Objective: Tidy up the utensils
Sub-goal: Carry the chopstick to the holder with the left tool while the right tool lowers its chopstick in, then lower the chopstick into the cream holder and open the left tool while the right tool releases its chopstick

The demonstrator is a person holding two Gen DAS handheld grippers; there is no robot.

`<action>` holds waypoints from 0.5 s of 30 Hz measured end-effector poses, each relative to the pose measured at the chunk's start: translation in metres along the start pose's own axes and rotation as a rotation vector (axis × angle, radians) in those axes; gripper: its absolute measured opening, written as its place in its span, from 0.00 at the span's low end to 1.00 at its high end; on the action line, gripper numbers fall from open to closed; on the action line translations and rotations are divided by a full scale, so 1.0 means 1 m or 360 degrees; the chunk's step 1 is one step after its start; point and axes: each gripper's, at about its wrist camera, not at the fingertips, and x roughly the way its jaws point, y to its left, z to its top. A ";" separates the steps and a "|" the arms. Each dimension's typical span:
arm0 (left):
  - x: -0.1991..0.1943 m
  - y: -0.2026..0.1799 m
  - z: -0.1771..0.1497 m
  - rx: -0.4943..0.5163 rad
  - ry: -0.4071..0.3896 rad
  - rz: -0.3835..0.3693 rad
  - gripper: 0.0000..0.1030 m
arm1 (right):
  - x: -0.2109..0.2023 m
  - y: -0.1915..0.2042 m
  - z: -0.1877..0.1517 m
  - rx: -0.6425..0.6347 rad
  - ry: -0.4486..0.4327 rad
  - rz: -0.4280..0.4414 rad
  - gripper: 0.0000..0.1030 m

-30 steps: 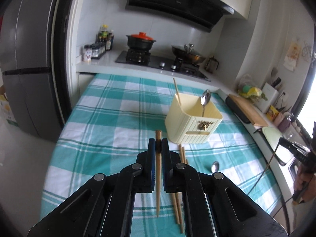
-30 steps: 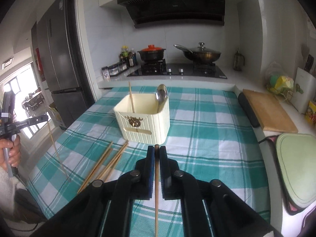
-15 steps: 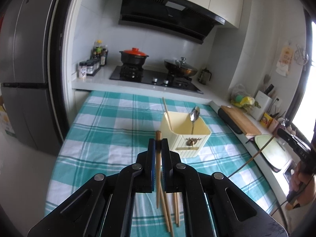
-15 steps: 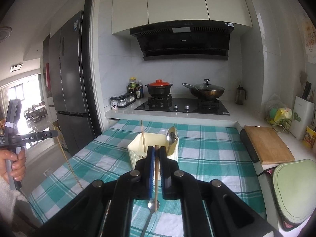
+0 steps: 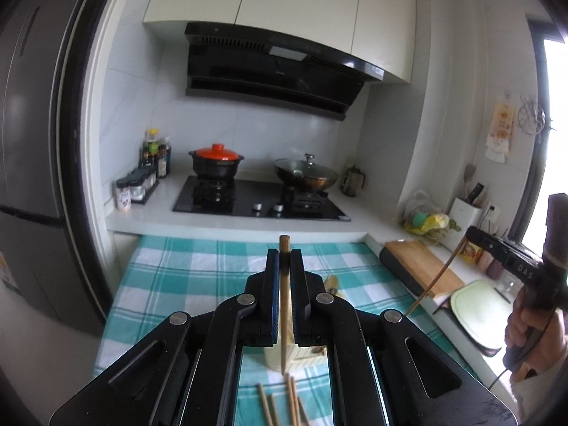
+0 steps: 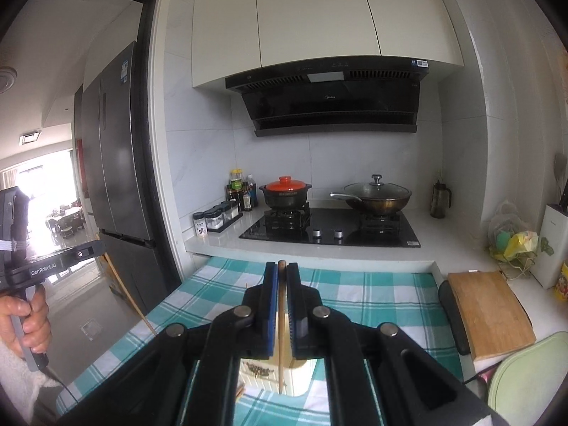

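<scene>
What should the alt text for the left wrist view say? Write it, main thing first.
The left hand-held gripper is shut on a wooden chopstick above a teal checked tablecloth, with a cream utensil holder and loose chopsticks partly hidden below it. Behind is a stove with a red-lidded pot and a lidded wok; at right, a hand holds the other gripper.

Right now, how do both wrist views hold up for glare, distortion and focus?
Left wrist view: window at the right edge blown out, fisheye bends the fridge, stove sharp. Right wrist view: doorway at left overexposed, cabinets curve, chopstick in the right gripper crisp.
</scene>
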 end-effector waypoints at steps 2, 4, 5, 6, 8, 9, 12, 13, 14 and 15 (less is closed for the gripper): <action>0.019 -0.007 0.009 0.0004 -0.0019 0.0007 0.03 | 0.016 -0.002 0.006 0.0011 -0.0037 0.0000 0.05; 0.039 -0.013 0.014 0.0015 -0.0033 0.0020 0.03 | 0.035 -0.004 0.007 0.0017 -0.0047 0.0007 0.05; 0.050 -0.015 0.015 0.0012 -0.0027 0.0021 0.03 | 0.045 -0.004 0.007 0.0015 -0.0042 0.0008 0.05; 0.062 -0.017 0.015 0.0006 -0.0008 0.0020 0.03 | 0.057 -0.003 0.005 0.0008 -0.0020 0.0012 0.05; 0.087 -0.018 0.011 -0.0022 0.0047 0.0021 0.03 | 0.081 0.000 0.000 -0.0024 0.0031 0.0008 0.05; 0.099 -0.018 0.008 -0.0035 0.0078 0.0022 0.03 | 0.093 0.002 -0.002 -0.0047 0.0058 0.0010 0.05; 0.135 -0.018 -0.006 -0.0053 0.0190 0.0035 0.03 | 0.136 0.006 -0.017 -0.0099 0.0253 0.0052 0.05; 0.146 -0.017 -0.012 -0.0059 0.0233 0.0040 0.03 | 0.151 0.006 -0.025 -0.0094 0.0333 0.0076 0.05; 0.157 -0.017 -0.019 -0.0067 0.0273 0.0045 0.03 | 0.165 0.007 -0.032 -0.0091 0.0404 0.0087 0.05; 0.167 -0.016 -0.025 -0.0075 0.0318 0.0045 0.03 | 0.179 0.008 -0.040 -0.0091 0.0474 0.0098 0.05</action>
